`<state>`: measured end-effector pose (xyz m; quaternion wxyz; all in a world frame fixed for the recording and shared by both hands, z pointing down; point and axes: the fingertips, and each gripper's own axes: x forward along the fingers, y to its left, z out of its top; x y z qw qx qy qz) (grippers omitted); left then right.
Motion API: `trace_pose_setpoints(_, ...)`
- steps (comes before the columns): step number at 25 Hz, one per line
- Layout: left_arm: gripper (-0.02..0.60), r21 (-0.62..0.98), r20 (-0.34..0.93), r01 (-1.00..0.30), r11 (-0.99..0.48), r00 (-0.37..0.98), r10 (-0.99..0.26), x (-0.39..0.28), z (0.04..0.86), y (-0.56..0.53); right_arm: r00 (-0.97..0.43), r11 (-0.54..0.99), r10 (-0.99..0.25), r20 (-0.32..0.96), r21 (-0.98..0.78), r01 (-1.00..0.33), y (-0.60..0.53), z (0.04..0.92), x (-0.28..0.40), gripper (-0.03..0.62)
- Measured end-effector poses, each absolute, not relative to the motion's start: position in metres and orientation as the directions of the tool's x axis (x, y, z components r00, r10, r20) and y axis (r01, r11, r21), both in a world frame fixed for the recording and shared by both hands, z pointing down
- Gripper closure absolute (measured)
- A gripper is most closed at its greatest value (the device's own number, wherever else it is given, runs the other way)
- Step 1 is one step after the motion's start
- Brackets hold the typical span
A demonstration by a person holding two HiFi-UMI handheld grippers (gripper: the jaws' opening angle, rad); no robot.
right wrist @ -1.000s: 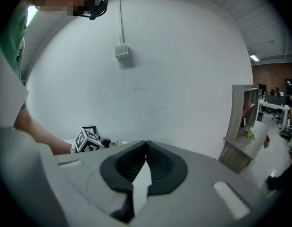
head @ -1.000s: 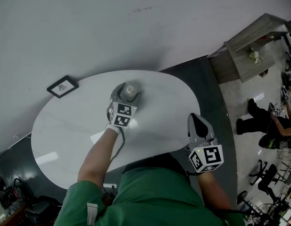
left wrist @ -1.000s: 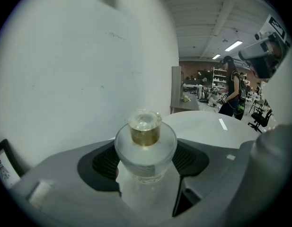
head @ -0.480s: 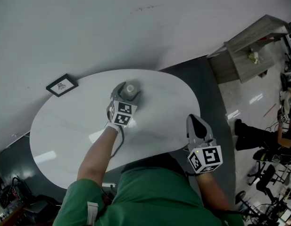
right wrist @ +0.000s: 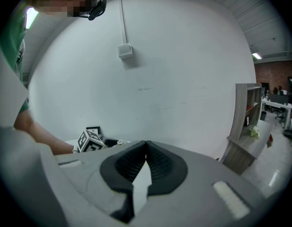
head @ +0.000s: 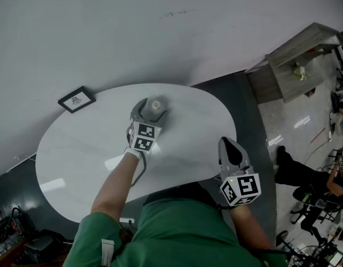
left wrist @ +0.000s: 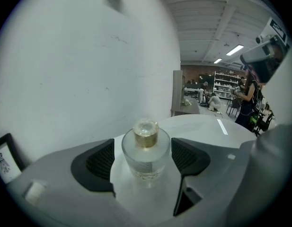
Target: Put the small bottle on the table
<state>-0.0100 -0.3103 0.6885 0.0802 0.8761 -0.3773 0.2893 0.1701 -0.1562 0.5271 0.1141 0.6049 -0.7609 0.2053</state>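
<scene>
Looked steeply down on a white oval table [head: 76, 149] set against a pale wall [head: 160, 26]. Showed the bottle [head: 155, 105] standing upright on the tabletop, at about 1 o'clock from the table's centre. Was a small, clear, round bottle with a gold collar and a clear stopper.

Placed the left gripper [head: 151, 108] around the bottle, coming in from 7 o'clock on a bare forearm [head: 118, 177] below a green shirt [head: 177, 232]. In the left gripper view, had the bottle [left wrist: 146, 150] resting on the table between the two dark ribbed pads [left wrist: 101, 162], one pad at its 9 o'clock and one at its 3 o'clock. Had the jaws spread wide and just been opening, with a thin gap on either side of the glass, so nothing pinched. Carried a marker cube [head: 143, 137] behind the jaws.

Kept the right gripper [head: 229, 143] well apart from the bottle, near the table's 4 o'clock edge, its own cube [head: 242, 188] toward the person. In the right gripper view, showed its jaws pressed together at the tips with nothing between them.

Put a small black picture frame [head: 76, 99] at the table's 10 o'clock edge, next to the wall. Left a wooden shelf [head: 296, 65] on the floor at 2 o'clock, clear of the table.
</scene>
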Motion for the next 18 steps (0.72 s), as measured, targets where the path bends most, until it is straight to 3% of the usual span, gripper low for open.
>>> trace_pose_setpoints(10, 0.219, -0.006, 0.505, -0.757, -0.654, 0.562, -0.655, -0.040, 0.643, -0.272, -0.254, 0.204, -0.885, 0.389, -0.164, -0.965, -0.157, 0.510, 0.170, 0.595)
trace_pose_setpoints(15, 0.226, 0.006, 0.361, -0.842, -0.539, 0.505, -0.784, -0.067, 0.568, -0.273, -0.262, 0.223, -0.904, 0.338, -0.149, -0.963, -0.164, 0.489, 0.173, 0.595)
trace_pose_setpoints(18, 0.269, 0.007, 0.264, -0.856, -0.517, 0.500, -0.825, -0.071, 0.516, -0.268, -0.261, 0.228, -0.917, 0.302, -0.140, -0.963, -0.167, 0.473, 0.177, 0.595)
